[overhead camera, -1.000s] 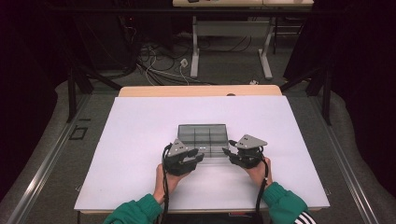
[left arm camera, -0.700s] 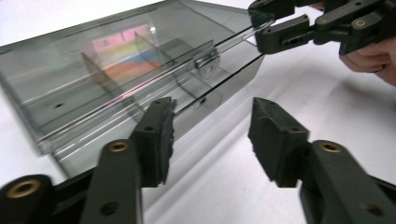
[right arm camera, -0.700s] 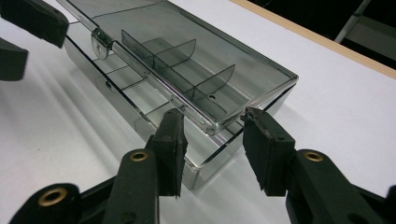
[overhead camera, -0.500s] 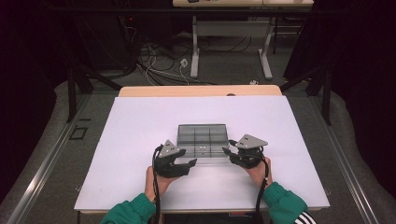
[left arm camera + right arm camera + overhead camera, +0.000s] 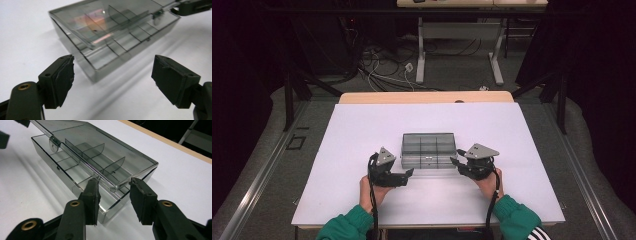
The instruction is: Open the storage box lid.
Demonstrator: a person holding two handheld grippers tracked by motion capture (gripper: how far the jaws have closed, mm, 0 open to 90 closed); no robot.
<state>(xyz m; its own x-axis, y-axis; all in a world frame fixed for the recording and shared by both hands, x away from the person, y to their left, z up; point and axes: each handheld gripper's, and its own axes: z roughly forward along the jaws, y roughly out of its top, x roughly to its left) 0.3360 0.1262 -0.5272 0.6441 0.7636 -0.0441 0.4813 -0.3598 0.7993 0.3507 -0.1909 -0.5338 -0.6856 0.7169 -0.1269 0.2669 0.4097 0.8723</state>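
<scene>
White tabletop carries the smoked compartment box dead centre, lid ajar. Right gripper, at box's 4 o'clock, pinches the lid's corner: lift slowly, keep base down. Left gripper, at 8 o'clock, has just been opening, nothing between its jaws.

White table, floor cables, grey desk legs beyond.

Box far corner (lid too) cropped
</scene>
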